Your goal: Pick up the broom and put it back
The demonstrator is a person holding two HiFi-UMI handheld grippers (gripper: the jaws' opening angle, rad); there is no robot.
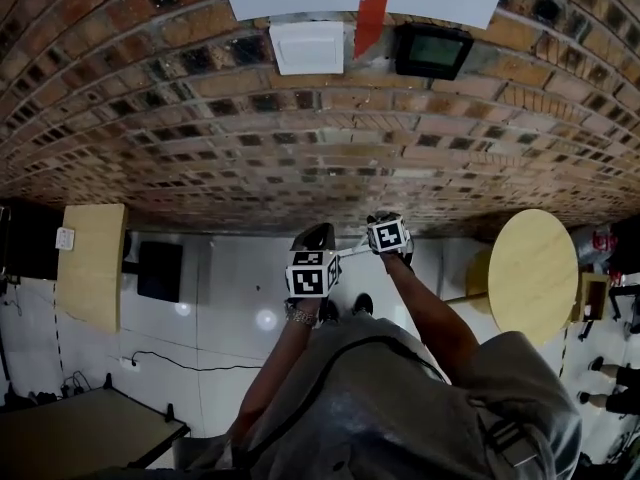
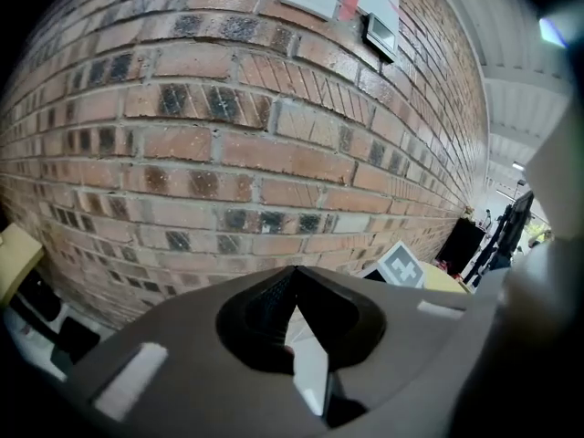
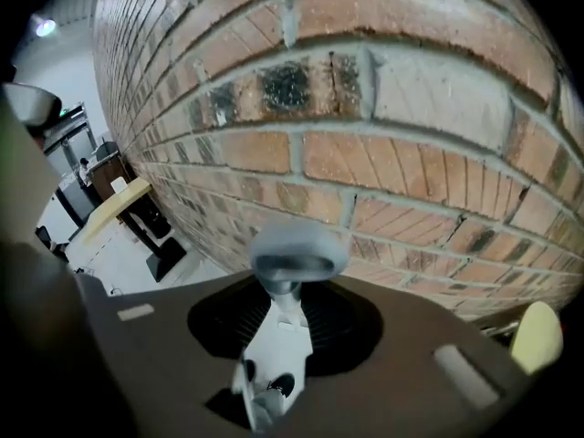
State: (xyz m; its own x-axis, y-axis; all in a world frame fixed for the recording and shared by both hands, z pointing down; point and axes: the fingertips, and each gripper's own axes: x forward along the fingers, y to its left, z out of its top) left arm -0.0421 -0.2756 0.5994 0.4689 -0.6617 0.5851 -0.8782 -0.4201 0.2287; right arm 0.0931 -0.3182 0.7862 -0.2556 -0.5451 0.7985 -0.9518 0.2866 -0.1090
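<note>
The broom shows only as a pale handle (image 1: 352,252) running between my two grippers, close in front of the brick wall (image 1: 300,138); its brush end is out of sight. In the right gripper view the handle's grey loop end (image 3: 297,254) sticks out past the jaws, and my right gripper (image 3: 285,310) is shut on the white shaft (image 3: 278,354). My left gripper (image 2: 294,290) is shut on the same shaft (image 2: 308,365) lower down. The right gripper's marker cube (image 2: 401,265) shows just beyond it.
A white box (image 1: 307,46) and a black device (image 1: 432,50) hang on the wall under a paper sign. A round wooden table (image 1: 533,273) stands at the right, a rectangular wooden one (image 1: 92,263) at the left, a dark desk (image 1: 80,428) at bottom left. A cable (image 1: 170,363) lies on the white floor.
</note>
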